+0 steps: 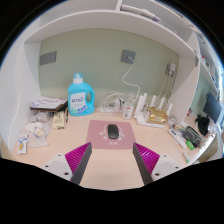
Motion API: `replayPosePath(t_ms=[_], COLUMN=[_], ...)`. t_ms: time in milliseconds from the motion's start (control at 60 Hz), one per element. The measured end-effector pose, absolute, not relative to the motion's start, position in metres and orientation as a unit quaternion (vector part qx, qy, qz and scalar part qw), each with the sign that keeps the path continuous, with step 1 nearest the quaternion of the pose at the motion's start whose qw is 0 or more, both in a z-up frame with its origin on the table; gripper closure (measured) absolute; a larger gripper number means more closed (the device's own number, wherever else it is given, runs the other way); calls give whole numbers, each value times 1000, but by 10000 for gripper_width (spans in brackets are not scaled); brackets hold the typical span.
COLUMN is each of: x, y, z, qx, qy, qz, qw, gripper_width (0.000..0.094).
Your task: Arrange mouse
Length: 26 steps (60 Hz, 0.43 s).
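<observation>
A dark mouse (113, 131) lies on a pink mouse mat (99, 133) in the middle of the light desk, just ahead of my fingers. My gripper (112, 156) is open and empty, held above the desk's near part. Its two magenta pads (76, 158) stand wide apart, one at each side, and the mouse sits beyond the gap between them, not touched.
A blue detergent bottle (81, 96) stands at the back left. Clutter of small items (42, 122) lies at the left. White bottles and boxes (150, 110) stand at the back right, with more items (190, 135) along the right. Shelves (150, 15) hang above.
</observation>
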State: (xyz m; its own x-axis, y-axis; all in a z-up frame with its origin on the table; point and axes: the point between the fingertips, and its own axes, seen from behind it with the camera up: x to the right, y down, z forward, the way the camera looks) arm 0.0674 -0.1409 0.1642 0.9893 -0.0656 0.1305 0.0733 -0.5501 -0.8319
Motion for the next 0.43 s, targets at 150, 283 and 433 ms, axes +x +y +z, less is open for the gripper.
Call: replayPosePath(t_ms=[150, 283, 433], x=[58, 55, 51], y=[-178, -190, -196], z=[172, 177, 181], qx=[-875, -874, -874], qy=[-7, -8, -16], qz=[-77, -78, -82], qw=[479, 480, 479], gripper_width=[88, 88, 88])
